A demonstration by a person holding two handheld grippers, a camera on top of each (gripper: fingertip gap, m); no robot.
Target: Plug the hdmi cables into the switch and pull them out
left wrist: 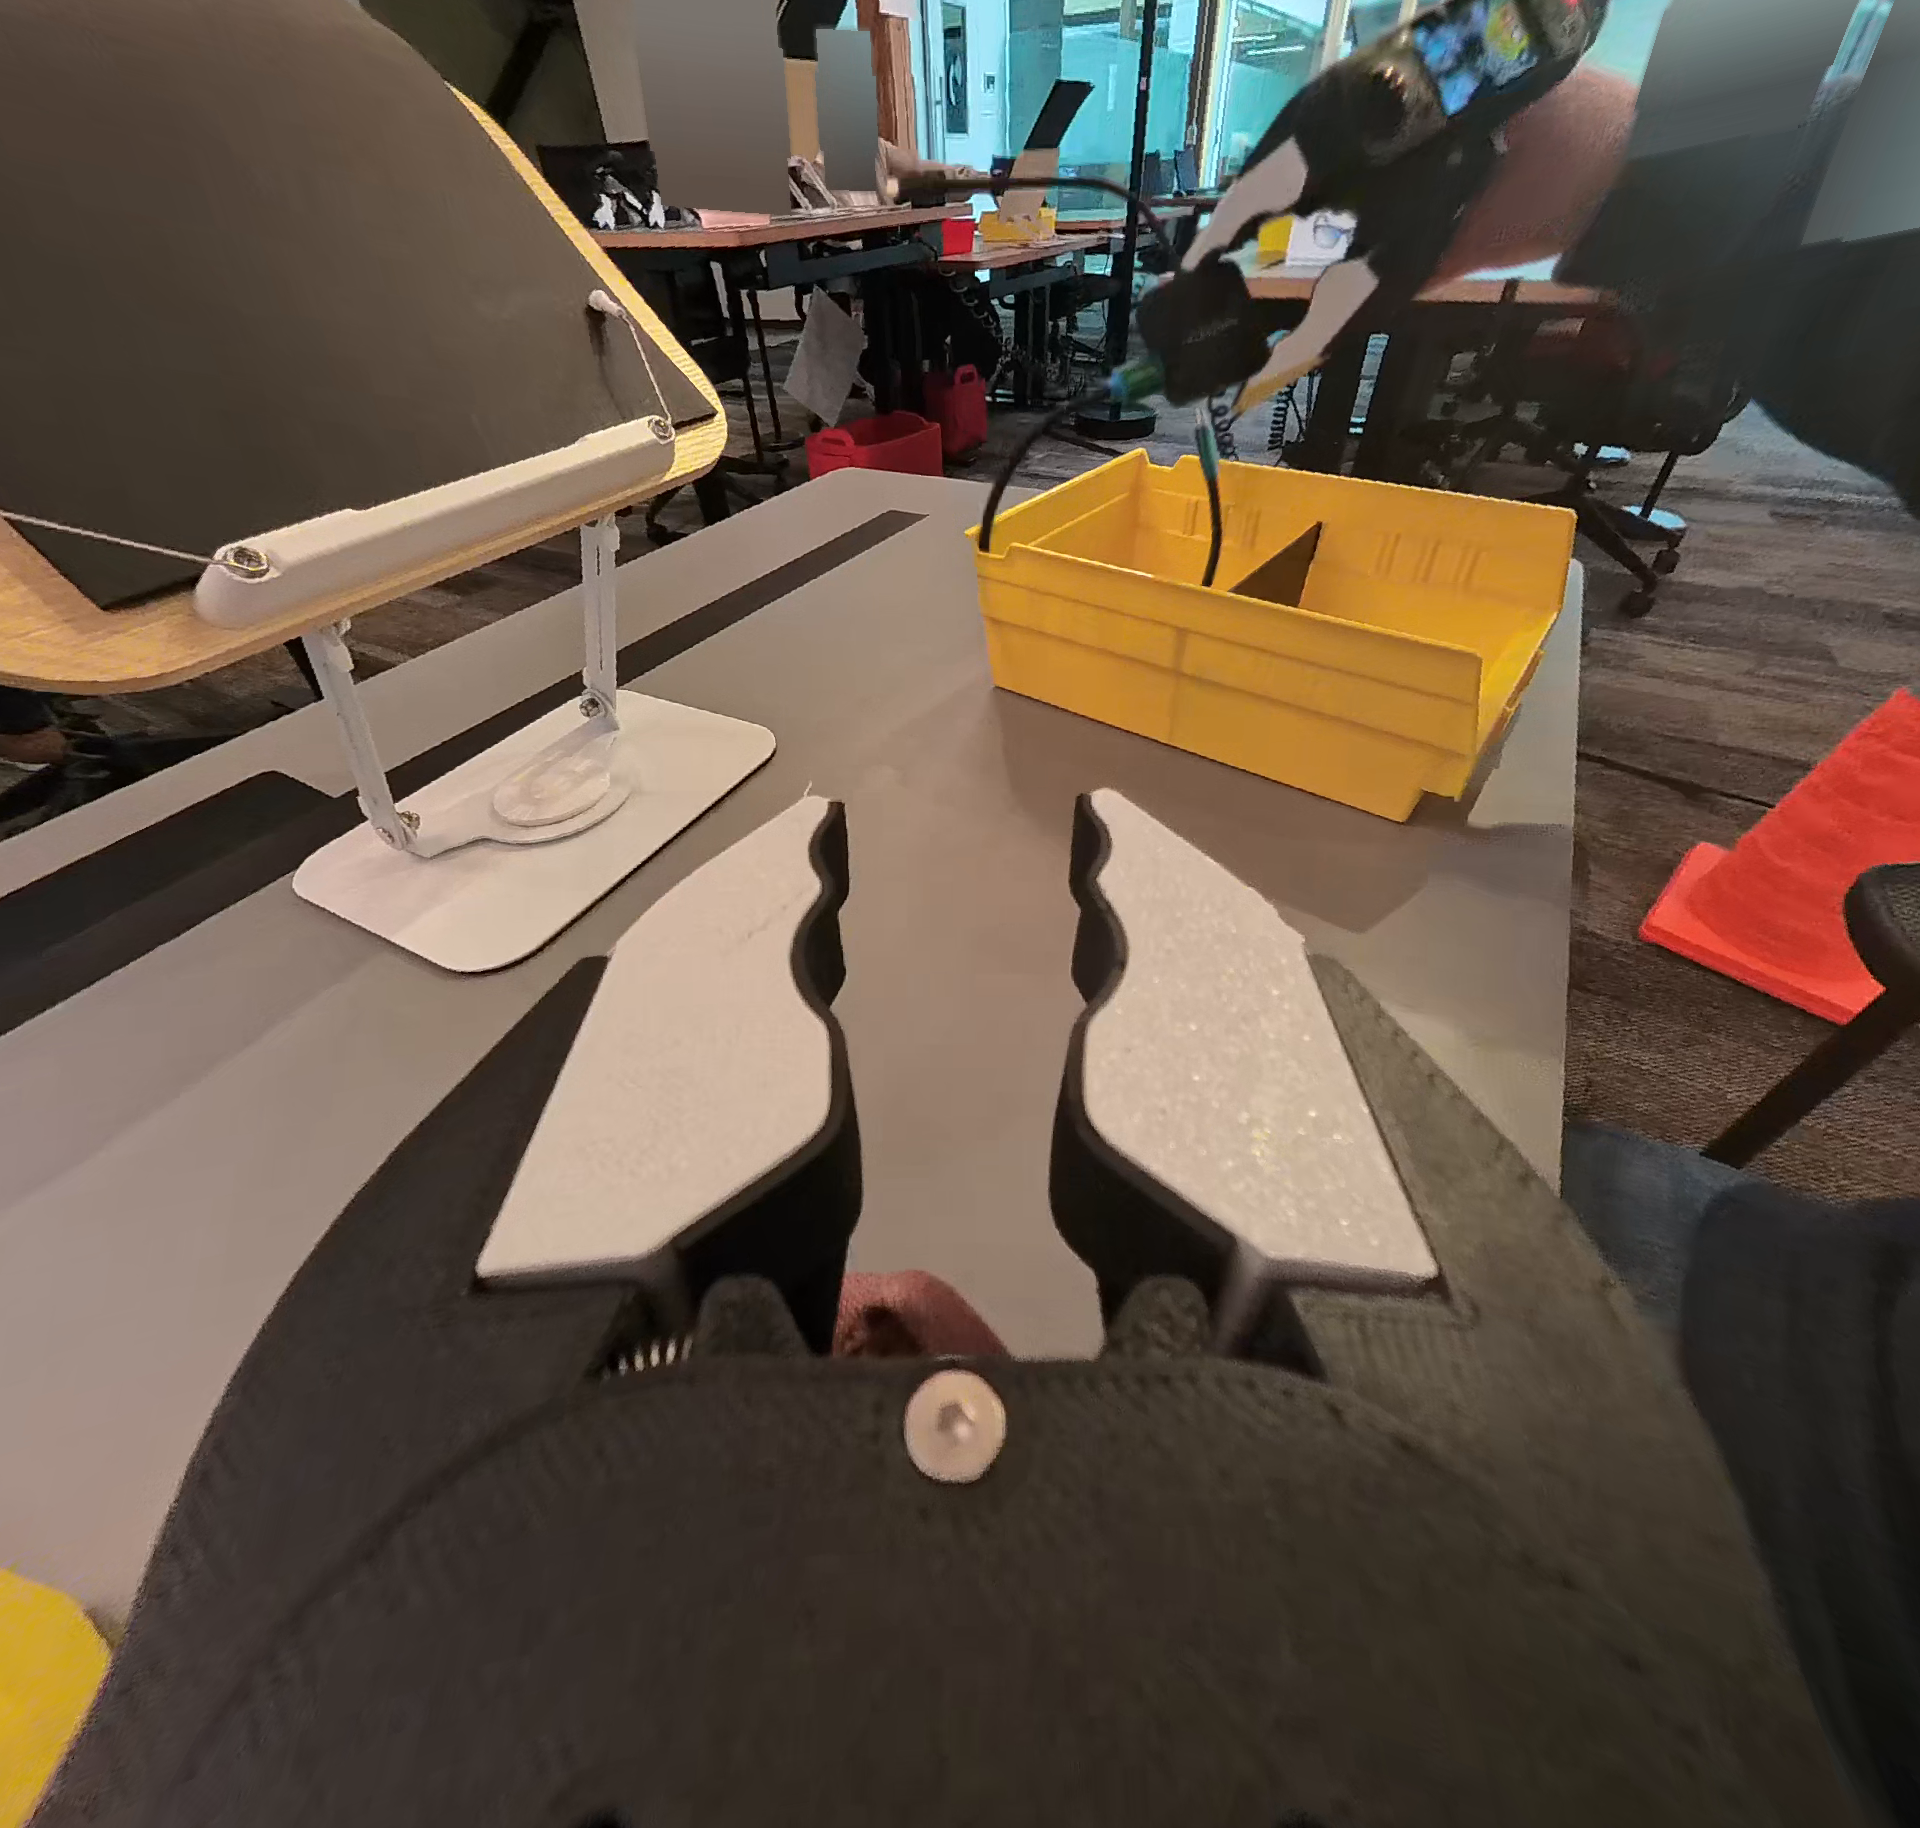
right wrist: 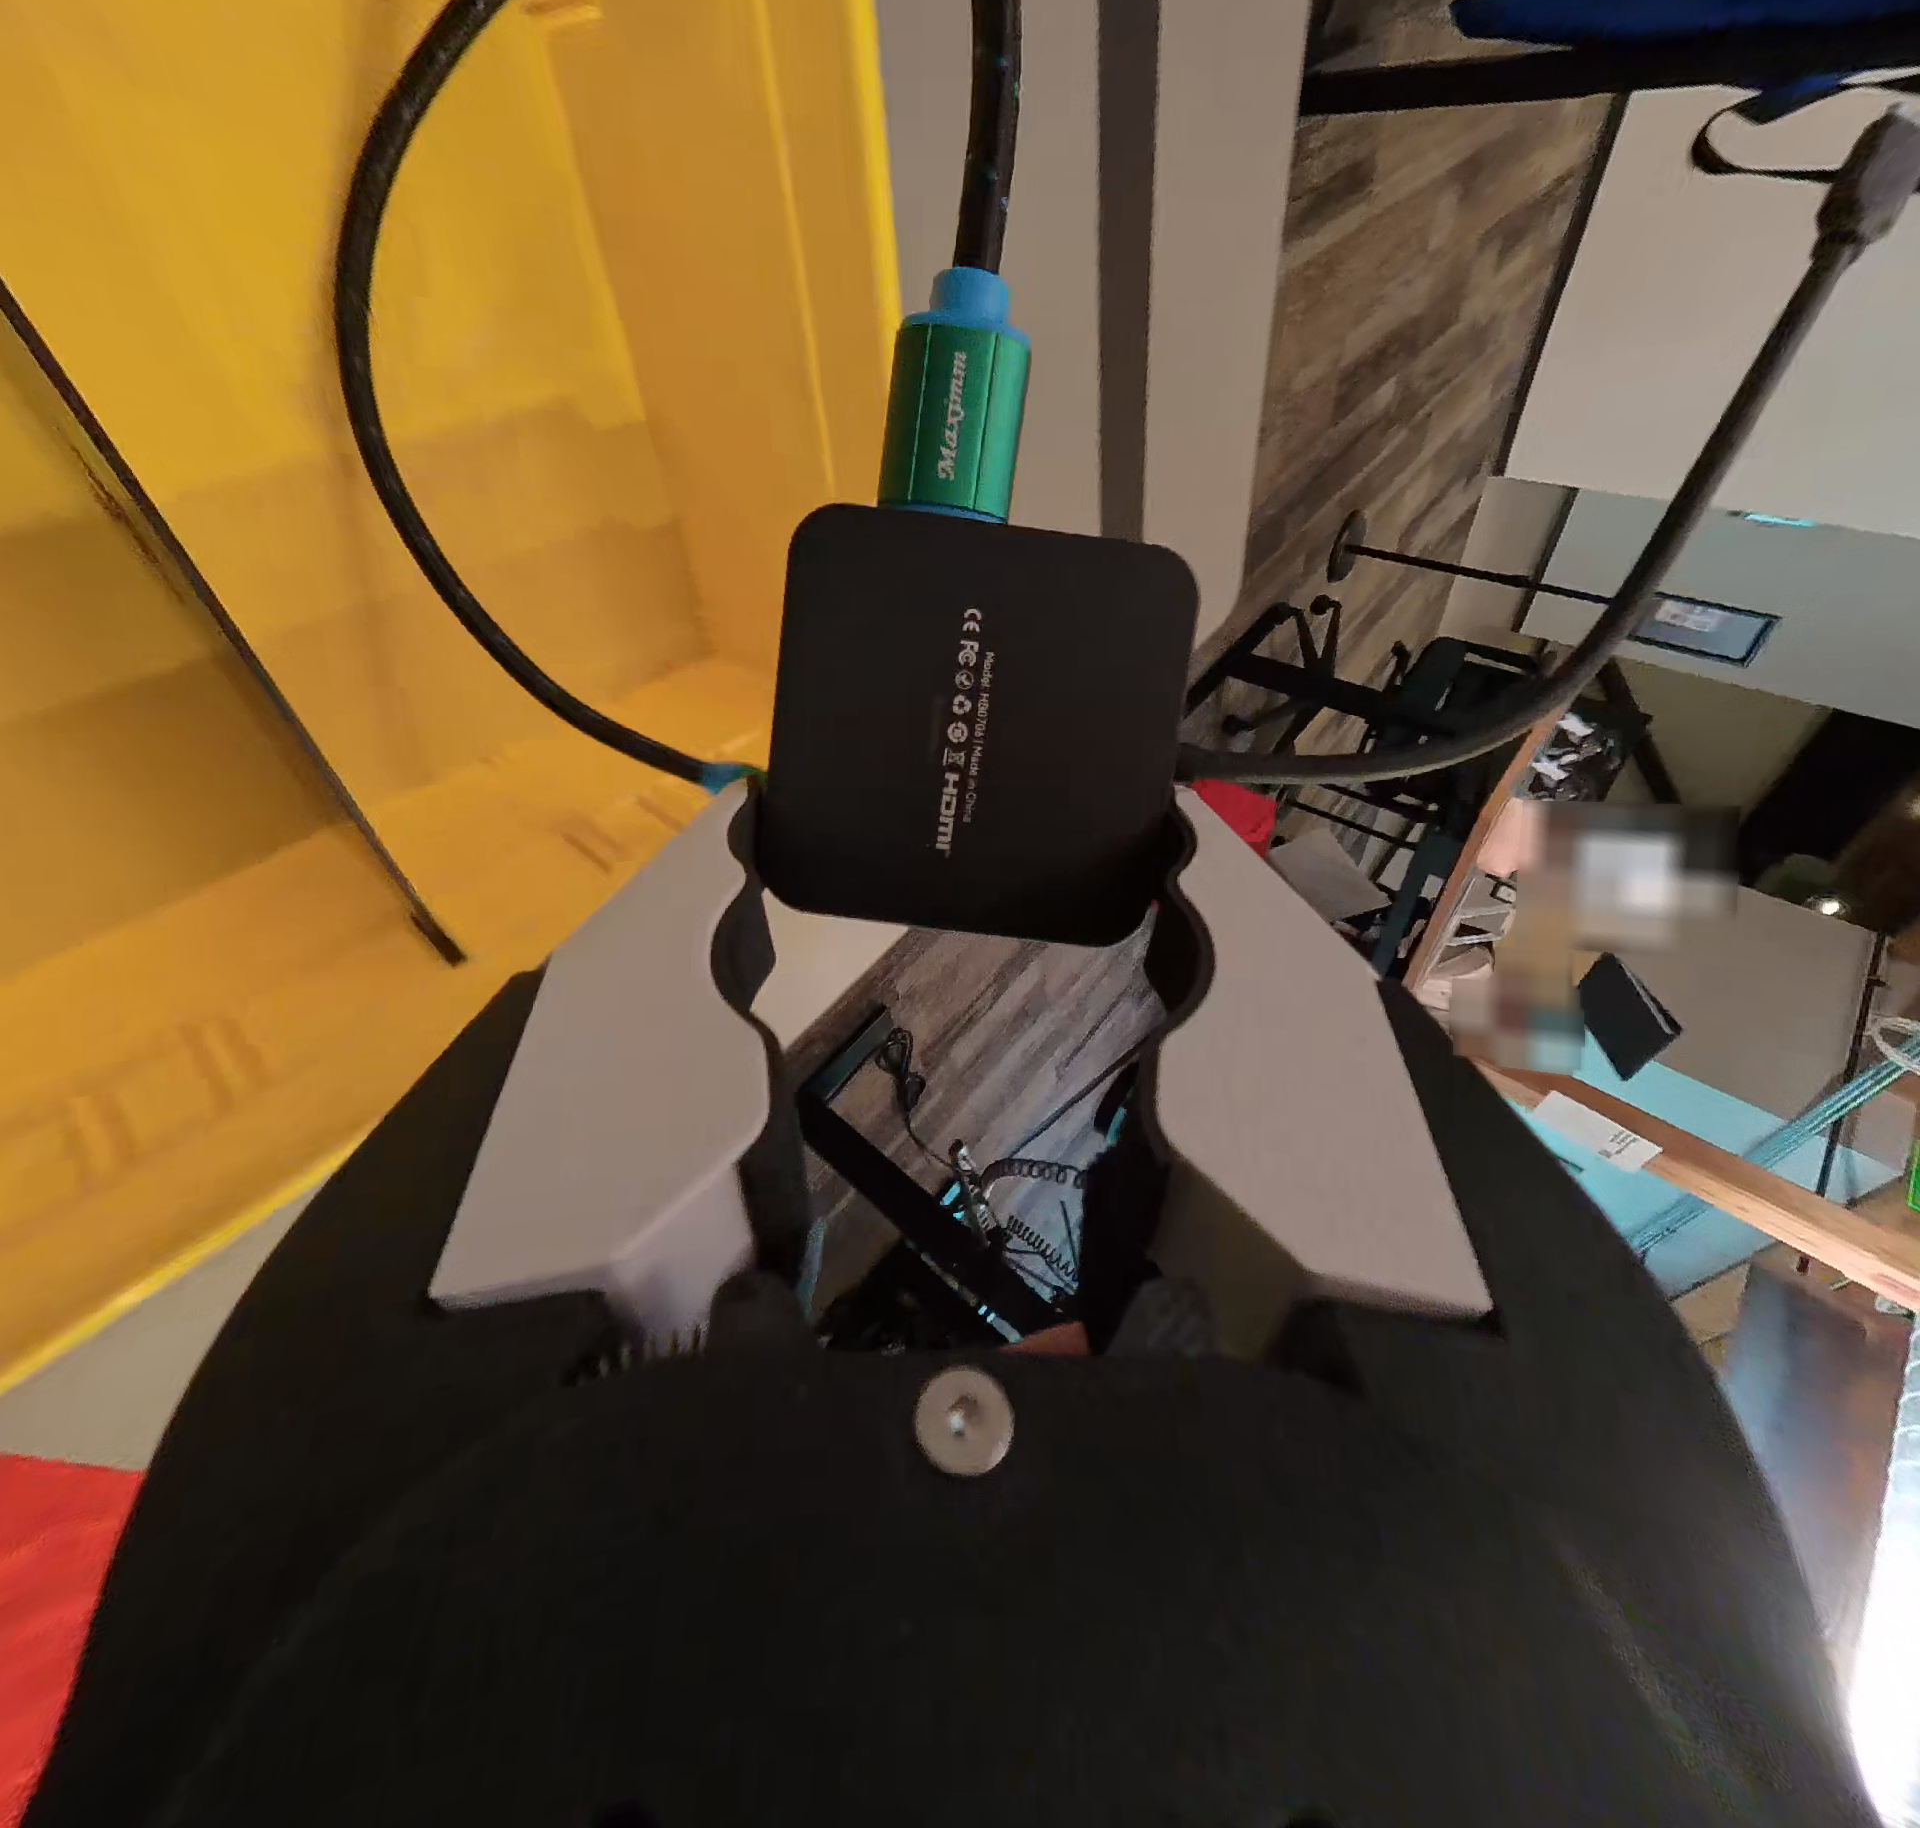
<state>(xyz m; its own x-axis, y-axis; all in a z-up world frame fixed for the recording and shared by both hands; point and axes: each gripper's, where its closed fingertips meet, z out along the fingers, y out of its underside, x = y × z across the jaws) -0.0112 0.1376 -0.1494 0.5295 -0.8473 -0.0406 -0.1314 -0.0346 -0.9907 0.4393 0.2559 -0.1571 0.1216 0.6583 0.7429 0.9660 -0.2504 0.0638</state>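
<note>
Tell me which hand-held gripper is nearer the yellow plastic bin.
Right. The right hand-held gripper hangs just above the yellow plastic bin, holding the small black switch box; the left hand-held gripper sits back over the table.

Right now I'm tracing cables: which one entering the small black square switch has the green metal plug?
The black braided cable entering the switch's far edge; the side cables show no green plug.

The bin [left wrist: 1247, 656] sits on the table [left wrist: 883, 739], right of the stand [left wrist: 540, 822].

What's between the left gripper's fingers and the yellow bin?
Only bare grey table, per the left wrist view. The left gripper is open and empty; the yellow bin sits ahead, slightly right.
</note>
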